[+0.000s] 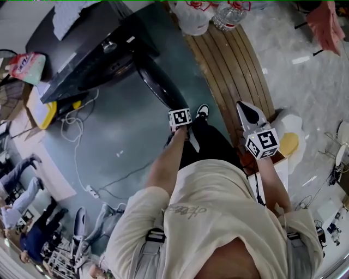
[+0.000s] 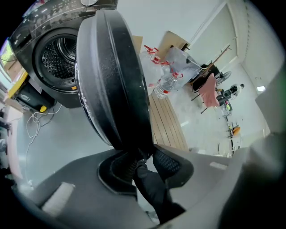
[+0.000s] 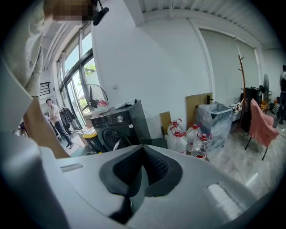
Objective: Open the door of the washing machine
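Observation:
The black washing machine (image 1: 82,54) stands at the upper left of the head view. Its round door (image 1: 158,84) is swung well out, and the drum (image 2: 58,58) shows behind it. In the left gripper view the door (image 2: 111,76) fills the middle, seen edge-on. My left gripper (image 2: 142,156) is shut on the door's lower rim; from the head it sits under its marker cube (image 1: 179,113). My right gripper (image 1: 242,107) hangs to the right of the door and apart from it. It (image 3: 142,152) is shut on nothing and points toward the machine (image 3: 118,125).
A strip of wooden planks (image 1: 229,65) runs right of the door, with water bottles (image 1: 228,15) and plastic bags at its far end. White cables (image 1: 76,125) and a power strip lie on the floor left of me. People (image 1: 27,218) stand at the lower left. A pink chair (image 3: 261,125) is far right.

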